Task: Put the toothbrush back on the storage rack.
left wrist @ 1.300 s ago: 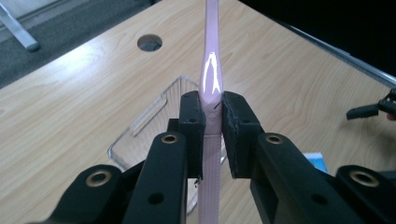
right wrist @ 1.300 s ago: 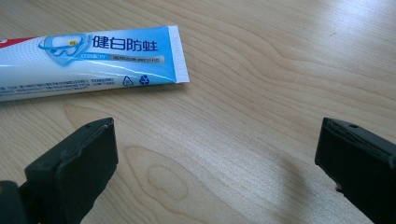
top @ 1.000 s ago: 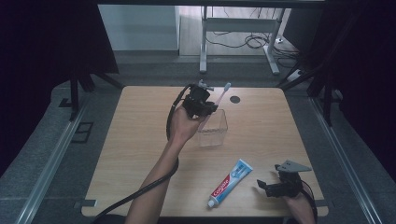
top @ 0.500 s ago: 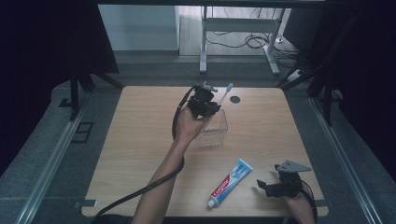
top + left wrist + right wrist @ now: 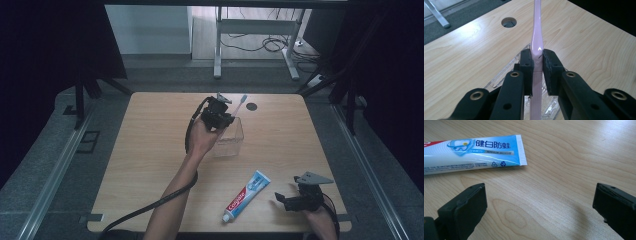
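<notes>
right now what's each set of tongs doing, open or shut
Left tongs: shut on the toothbrush, above the clear box.
Right tongs: open, holding nothing, near the toothpaste tube.

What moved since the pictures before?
The left gripper, shut on the toothbrush, came down toward the clear box. The right gripper stayed open beside the toothpaste, which did not move.
</notes>
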The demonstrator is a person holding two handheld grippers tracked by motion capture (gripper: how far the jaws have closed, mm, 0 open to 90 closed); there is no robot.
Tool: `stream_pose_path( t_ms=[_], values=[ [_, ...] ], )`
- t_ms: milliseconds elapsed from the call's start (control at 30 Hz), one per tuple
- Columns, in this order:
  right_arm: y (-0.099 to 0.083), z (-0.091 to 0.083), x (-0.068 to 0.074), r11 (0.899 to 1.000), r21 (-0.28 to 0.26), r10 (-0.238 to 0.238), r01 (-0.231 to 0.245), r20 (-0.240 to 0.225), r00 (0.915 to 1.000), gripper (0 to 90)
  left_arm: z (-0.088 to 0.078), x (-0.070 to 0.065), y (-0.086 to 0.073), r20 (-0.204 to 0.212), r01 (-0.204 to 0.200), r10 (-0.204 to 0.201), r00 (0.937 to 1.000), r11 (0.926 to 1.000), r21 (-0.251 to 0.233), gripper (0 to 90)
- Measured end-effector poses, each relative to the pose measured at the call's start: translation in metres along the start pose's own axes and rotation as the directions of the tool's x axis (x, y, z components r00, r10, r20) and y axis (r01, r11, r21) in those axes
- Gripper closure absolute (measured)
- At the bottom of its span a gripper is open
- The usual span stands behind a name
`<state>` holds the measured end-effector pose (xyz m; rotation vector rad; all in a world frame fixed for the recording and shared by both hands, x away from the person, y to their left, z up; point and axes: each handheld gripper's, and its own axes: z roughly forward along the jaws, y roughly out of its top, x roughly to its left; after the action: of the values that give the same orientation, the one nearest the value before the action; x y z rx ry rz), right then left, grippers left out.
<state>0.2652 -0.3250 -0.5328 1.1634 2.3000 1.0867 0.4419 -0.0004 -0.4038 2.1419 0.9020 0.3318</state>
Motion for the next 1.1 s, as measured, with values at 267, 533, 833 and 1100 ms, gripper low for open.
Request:
stream_pose_path(
  t_ms=[267,533,833,1100],
  values=[
    [0.0,0.0,0.0,1.0,-0.003,0.003,-0.003,-0.001,1.0,0.0,0.009,0.001,-0.007,0.007,0.003,-0.003,1.0,0.9999,0.014,78.8],
    [0.0,0.0,0.0,1.0,-0.001,0.005,-0.005,-0.002,1.0,0.0,0.02,-0.001,-0.015,0.006,-0.002,0.002,1.0,0.9993,0.037,78.8],
    [0.0,0.001,0.0,1.0,0.004,0.005,-0.005,-0.004,1.0,0.0,0.031,-0.004,-0.023,-0.005,-0.025,0.025,0.9997,0.9975,0.067,78.8],
    [-0.001,0.001,-0.001,1.0,0.006,-0.001,0.001,-0.003,1.0,0.0,0.039,-0.007,-0.026,-0.021,-0.062,0.065,0.9977,0.9929,0.101,78.7]
  ],
)
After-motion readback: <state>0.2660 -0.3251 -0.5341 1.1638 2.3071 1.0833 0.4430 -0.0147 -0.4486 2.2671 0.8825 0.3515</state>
